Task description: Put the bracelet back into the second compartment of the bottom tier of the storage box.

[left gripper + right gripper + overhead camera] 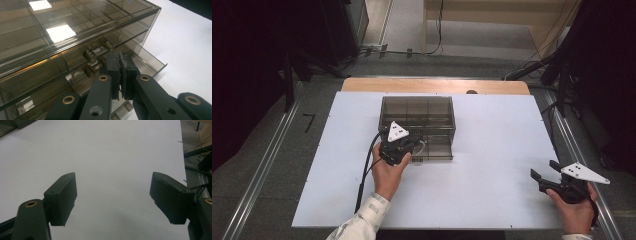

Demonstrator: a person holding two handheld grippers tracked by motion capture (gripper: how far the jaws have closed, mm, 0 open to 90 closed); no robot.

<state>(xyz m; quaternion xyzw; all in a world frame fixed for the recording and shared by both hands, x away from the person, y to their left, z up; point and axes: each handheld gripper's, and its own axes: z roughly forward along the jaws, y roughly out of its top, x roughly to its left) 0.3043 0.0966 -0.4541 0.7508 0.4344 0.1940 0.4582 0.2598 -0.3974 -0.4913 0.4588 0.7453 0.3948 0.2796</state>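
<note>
While the high view shows the smoky plastic drawer box (417, 120) mid-table, the left gripper (404, 145) sits at its near front. Left gripper view: pads (113, 67) pressed together by the latch (96, 53), gripping nothing visible. Right gripper view: right gripper (113, 195) spread wide over bare white table (112, 150).
</note>
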